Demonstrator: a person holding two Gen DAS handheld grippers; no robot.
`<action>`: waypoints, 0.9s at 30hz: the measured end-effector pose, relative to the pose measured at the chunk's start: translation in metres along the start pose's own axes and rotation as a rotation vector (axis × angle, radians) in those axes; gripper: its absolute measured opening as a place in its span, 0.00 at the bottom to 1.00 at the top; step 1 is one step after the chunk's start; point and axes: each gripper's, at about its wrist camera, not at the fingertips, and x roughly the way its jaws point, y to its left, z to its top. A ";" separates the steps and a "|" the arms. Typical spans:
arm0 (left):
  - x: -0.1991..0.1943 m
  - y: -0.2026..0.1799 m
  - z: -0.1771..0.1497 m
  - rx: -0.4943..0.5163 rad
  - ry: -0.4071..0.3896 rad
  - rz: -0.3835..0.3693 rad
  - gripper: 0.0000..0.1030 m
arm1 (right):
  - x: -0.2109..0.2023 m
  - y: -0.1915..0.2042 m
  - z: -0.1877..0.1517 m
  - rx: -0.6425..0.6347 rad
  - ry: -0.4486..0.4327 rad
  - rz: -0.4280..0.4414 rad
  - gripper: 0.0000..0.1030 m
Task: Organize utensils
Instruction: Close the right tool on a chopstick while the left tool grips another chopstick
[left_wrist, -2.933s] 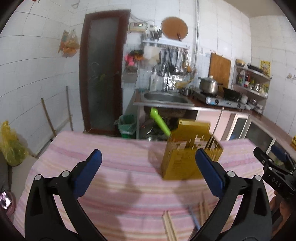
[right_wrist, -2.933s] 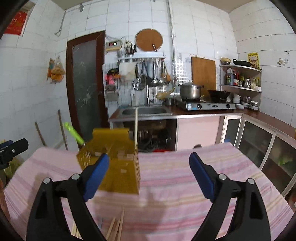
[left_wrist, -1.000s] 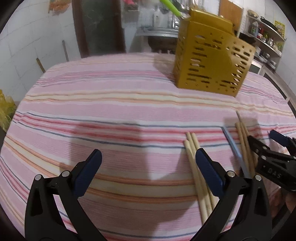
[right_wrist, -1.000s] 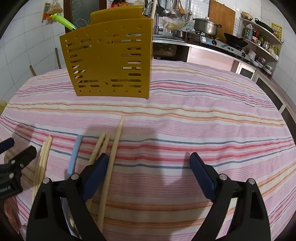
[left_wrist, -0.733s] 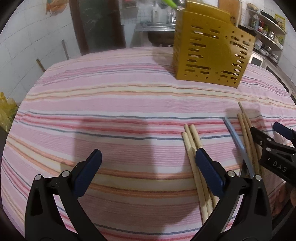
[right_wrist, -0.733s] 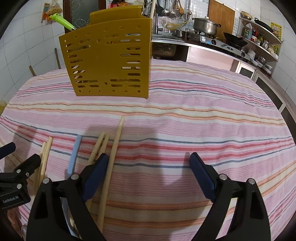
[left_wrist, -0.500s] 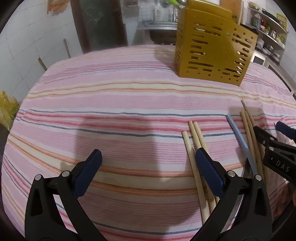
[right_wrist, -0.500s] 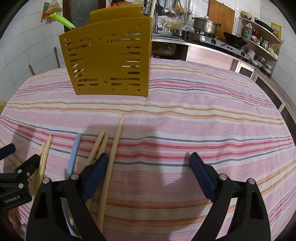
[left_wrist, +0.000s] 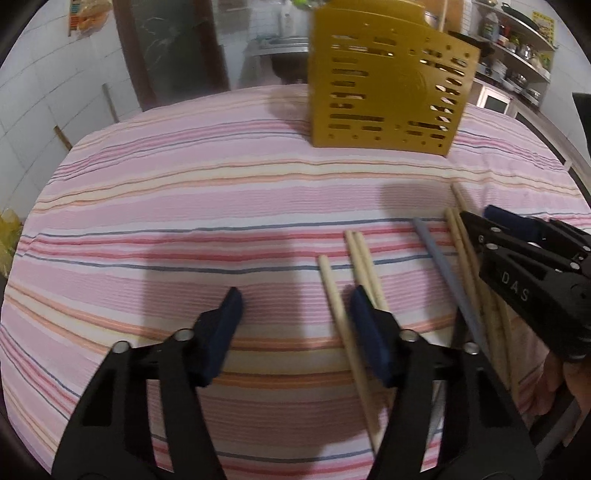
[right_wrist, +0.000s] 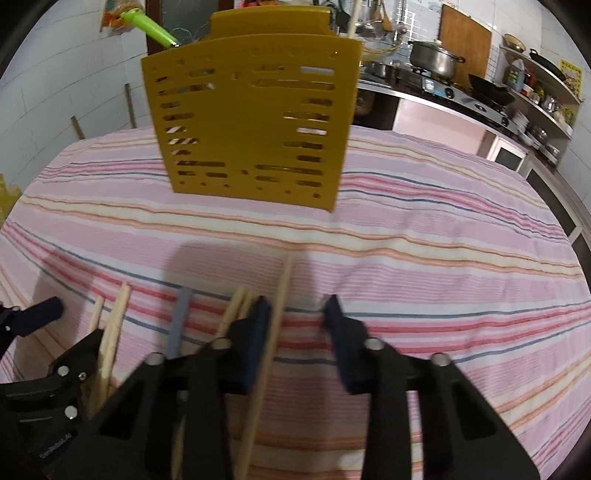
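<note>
Right view alone shows us the green handle (right_wrist: 149, 23) in the yellow utensil holder (right_wrist: 251, 118) at the counter's (right_wrist: 443, 236) far edge. Chopsticks (left_wrist: 341, 306) lie near. Both hand-held grippers, left (left_wrist: 295, 308) and right (right_wrist: 295, 314), are spread yet narrower than before.

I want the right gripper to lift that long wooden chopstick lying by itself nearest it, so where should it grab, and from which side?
Grip the long wooden chopstick on its shaft, coming straight down from above with the right gripper. It lies flat on the striped tablecloth, pointing toward the yellow slotted utensil holder, so one finger goes on either side.
</note>
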 end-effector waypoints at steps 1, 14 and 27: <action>-0.001 0.000 0.000 0.001 0.003 -0.009 0.49 | -0.001 -0.001 -0.001 0.006 0.002 0.006 0.18; 0.004 -0.006 0.012 -0.043 0.019 -0.031 0.08 | -0.007 -0.007 -0.013 0.054 0.016 0.038 0.07; -0.030 0.007 0.013 -0.079 -0.132 -0.041 0.05 | -0.041 -0.025 -0.006 0.129 -0.126 0.082 0.06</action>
